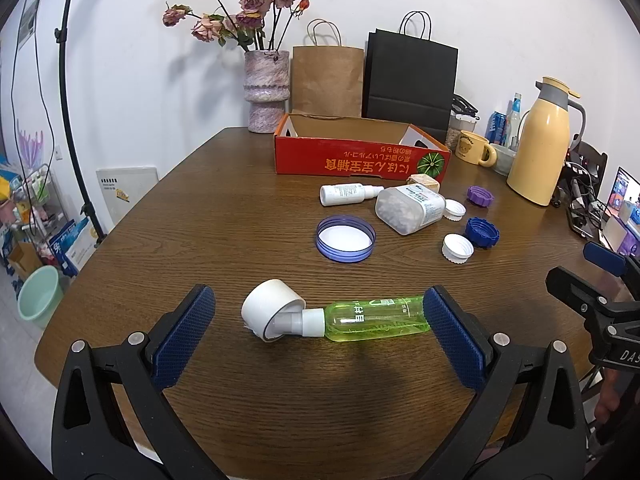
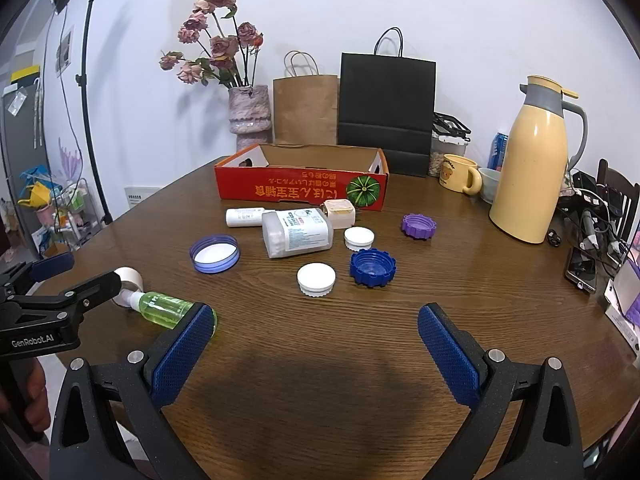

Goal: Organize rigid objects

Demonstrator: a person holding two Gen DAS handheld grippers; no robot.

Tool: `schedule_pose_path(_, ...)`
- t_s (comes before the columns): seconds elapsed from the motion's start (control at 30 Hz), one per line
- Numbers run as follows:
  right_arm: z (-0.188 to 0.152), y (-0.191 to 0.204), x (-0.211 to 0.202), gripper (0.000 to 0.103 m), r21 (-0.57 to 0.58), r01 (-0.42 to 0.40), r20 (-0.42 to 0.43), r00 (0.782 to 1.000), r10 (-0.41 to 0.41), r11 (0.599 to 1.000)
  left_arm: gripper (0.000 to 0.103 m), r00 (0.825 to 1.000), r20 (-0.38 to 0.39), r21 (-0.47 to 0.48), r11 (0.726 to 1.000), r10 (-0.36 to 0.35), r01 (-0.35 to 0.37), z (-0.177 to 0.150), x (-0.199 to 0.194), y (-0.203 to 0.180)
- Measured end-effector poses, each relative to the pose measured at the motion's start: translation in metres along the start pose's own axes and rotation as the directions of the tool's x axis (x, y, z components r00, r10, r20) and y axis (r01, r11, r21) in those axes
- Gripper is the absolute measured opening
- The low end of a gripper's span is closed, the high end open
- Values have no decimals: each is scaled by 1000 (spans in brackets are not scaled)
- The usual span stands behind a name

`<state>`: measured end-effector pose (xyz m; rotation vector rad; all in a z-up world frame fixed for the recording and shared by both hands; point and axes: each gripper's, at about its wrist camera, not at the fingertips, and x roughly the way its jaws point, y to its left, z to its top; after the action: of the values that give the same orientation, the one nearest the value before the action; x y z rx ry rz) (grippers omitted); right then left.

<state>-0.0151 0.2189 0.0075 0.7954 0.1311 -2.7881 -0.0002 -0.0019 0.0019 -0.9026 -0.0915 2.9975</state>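
Green plastic spray bottle [image 1: 374, 317] lay on its side on the tabletop [image 1: 240, 216], near edge, white cap [image 1: 272, 314] pointing left. It sat between the left hand-held gripper [image 1: 318, 340] pads, which were spread wide; right pad [image 1: 452, 336] looked touching or just beside the bottle base, left pad [image 1: 186, 336] well apart from the cap. Right hand-held gripper [image 2: 316, 354] was also spread, nothing between its pads, hovering over bare wood.

Handling guess: bottle looked nearly empty, so light; stiff thin wall, smooth and round, likely to roll or slip. Best hold would be across the cylindrical body mid-length, not the cap, which seemed loose-fitting over the nozzle.

Count, outward from there:
- 1 large translucent blue lid [image 1: 346, 238], open side up
- 2 white screw caps [image 2: 316, 278] [image 2: 359, 238]
- 1 dark blue cap [image 2: 373, 267]
- 1 purple cap [image 2: 418, 225]
- 1 clear jar [image 2: 298, 234] on its side, white contents
- 1 white spray bottle [image 2: 245, 217] on its side, touching the jar
- 1 small beige item [image 2: 340, 213] behind the jar, can't tell what
- 1 red cardboard box [image 2: 300, 188], open, likely the destination; nothing visible inside

Caps were light, rigid, low-profile; pinch across the diameter.
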Motion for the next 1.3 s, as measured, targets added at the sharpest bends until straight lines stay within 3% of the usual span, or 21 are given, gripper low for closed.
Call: schedule_pose_path(1.3,0,9,-1,103,-12,-7,-8,1000,7,1000,103,1000,-4,-16,1000,-4,4,1,-1,6)
